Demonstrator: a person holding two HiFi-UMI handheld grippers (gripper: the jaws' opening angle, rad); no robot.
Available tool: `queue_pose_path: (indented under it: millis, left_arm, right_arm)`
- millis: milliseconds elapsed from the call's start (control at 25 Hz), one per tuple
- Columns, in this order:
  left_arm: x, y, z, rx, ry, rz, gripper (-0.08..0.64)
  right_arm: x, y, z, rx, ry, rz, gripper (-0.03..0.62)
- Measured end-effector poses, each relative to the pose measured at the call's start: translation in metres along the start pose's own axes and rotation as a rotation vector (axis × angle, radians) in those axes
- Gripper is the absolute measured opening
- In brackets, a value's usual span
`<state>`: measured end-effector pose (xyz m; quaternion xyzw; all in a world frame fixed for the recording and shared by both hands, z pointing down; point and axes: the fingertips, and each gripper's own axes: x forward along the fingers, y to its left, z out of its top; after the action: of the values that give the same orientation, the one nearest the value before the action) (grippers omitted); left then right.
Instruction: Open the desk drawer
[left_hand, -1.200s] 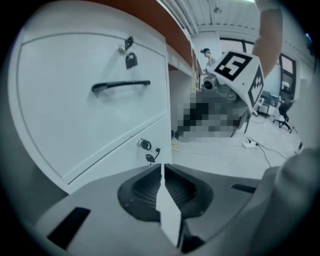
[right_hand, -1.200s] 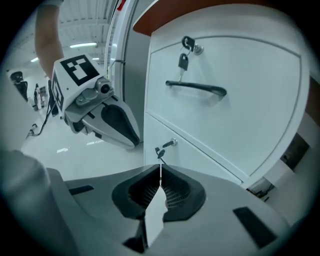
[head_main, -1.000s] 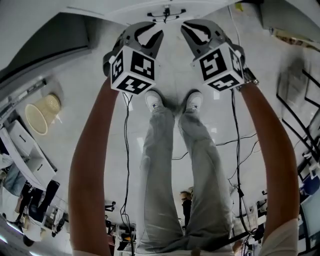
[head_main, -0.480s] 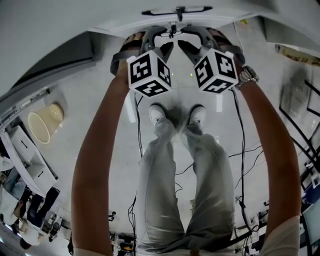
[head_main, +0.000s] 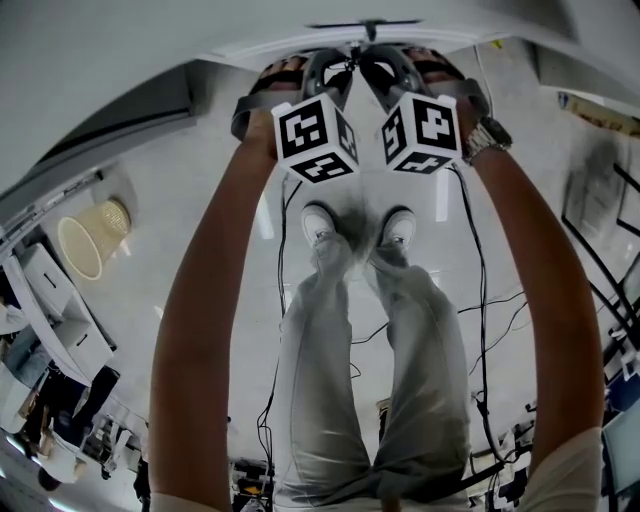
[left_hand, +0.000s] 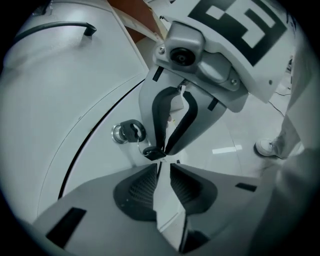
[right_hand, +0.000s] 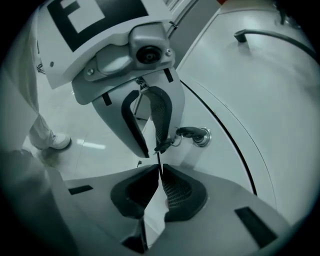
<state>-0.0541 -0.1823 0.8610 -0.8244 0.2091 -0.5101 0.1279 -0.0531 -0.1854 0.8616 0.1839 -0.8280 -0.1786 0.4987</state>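
Two grippers meet tip to tip just below the lock (left_hand: 120, 133) on the white desk front, which makes this the approach step. The drawer (left_hand: 55, 85) is shut as far as I can judge, since the dark seam (left_hand: 85, 135) between it and the lock's panel runs thin and even.

The left gripper (left_hand: 161, 167) has its jaws drawn in to a narrow slit with nothing between the pads. The right gripper (right_hand: 159, 169) has its jaw tips pressed together, and I see nothing caught in them. A key (left_hand: 133, 131) sits in the lock, and a second dark key (left_hand: 153, 152) hangs from its ring, right where both sets of tips converge. I cannot tell whether either gripper touches it.

The black bar handle (left_hand: 55, 27) lies well away from the lock, across the seam, with neither gripper near it.

If the drawer is locked, which the views do not settle, the next move is to turn the key in the lock. For that, one gripper must part its jaws and close on the key's head. After that, one gripper should spread wide, travel from the lock over to the handle, close around the bar and draw it straight back toward the person. The other gripper needs to clear out of the drawer's path first.
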Motion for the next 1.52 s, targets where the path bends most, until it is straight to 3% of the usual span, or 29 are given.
queue_pose_path:
  millis: [80,240,840,1520]
  left_arm:
    - [0.000,0.005,0.000,-0.013,-0.003,0.037,0.039]
    - [-0.001,0.009,-0.004,-0.076,-0.007,0.037,0.037]
    - [-0.020,-0.025,-0.002,-0.072,0.007,0.020,0.034]
    - [-0.042,-0.063,0.007,-0.084,0.011,0.025,0.032]
  right_arm:
    - [0.001,0.001,-0.001,-0.016,0.024,0.002,0.043]
    - [0.001,0.000,0.001,0.012,0.033,0.025,0.041]
    - [-0.020,0.033,0.004,0.089,0.051,0.053,0.041]
    - [-0.048,0.066,0.004,0.077,0.055,0.061,0.041]
